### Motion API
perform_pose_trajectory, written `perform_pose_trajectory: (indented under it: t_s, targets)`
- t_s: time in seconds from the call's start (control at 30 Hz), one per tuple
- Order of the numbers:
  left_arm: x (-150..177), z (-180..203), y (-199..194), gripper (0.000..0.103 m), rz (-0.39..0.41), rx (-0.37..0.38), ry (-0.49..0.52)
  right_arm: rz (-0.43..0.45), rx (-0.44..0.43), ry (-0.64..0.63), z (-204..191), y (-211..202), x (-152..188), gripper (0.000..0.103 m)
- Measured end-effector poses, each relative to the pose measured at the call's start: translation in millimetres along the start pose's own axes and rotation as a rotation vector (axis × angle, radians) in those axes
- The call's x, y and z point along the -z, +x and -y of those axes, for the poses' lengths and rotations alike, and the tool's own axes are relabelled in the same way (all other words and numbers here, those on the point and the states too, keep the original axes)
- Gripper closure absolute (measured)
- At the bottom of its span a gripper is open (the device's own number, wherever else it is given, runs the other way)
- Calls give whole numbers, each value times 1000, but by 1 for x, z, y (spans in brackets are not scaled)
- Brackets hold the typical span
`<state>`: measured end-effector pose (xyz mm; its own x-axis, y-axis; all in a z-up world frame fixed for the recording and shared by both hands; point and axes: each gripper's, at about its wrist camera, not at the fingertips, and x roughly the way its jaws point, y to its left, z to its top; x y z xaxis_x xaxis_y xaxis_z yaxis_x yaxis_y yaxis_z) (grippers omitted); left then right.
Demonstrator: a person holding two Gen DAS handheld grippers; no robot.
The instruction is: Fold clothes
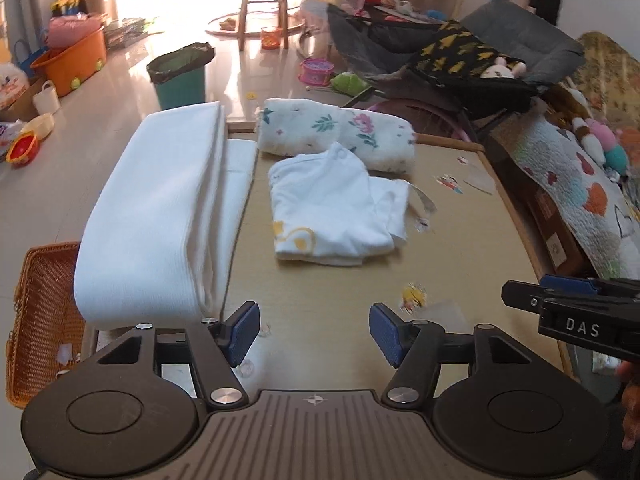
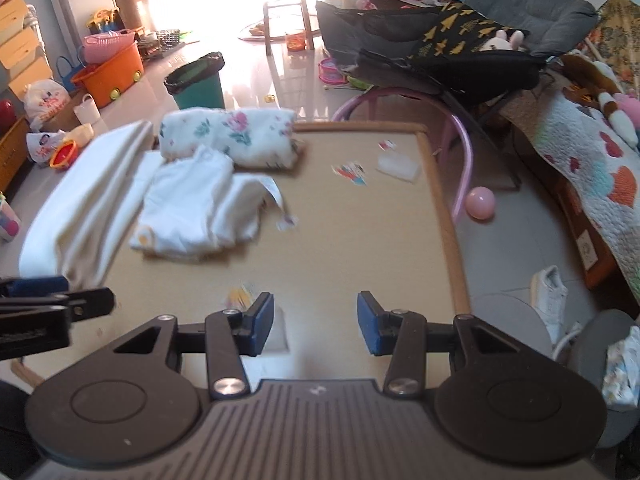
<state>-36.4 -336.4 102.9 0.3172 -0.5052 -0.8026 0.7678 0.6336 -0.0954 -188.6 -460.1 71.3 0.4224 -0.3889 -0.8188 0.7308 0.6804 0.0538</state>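
Note:
A small white garment with yellow print (image 1: 332, 212) lies loosely folded in the middle of the tan table (image 1: 328, 292); it also shows in the right wrist view (image 2: 196, 212). Behind it lies a folded floral cloth (image 1: 340, 136) (image 2: 232, 136). A large folded white blanket (image 1: 156, 216) (image 2: 88, 204) lies along the table's left edge. My left gripper (image 1: 314, 334) is open and empty above the near table. My right gripper (image 2: 316, 324) is open and empty, right of the left one, which shows at the left edge (image 2: 48, 312). Both are short of the garment.
A woven basket (image 1: 40, 320) stands at the table's near left. On the floor beyond are a green bin (image 1: 184, 76), an orange tub (image 1: 72, 60) and a stool (image 1: 264, 4). A cluttered chair (image 1: 460, 60) and quilt (image 1: 580, 200) are at right. A pink ball (image 2: 480, 202) lies on the floor.

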Motion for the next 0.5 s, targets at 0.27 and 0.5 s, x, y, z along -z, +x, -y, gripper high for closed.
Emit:
perform_pose_trajectory:
  t_s: [0.27, 0.5]
  targets:
    - [51, 4, -18, 35, -24, -61, 0, -45, 54, -10, 7, -16, 64, 57]
    - [78, 0, -27, 28, -39, -70, -57, -52, 69, -35, -4, -28, 90, 57]
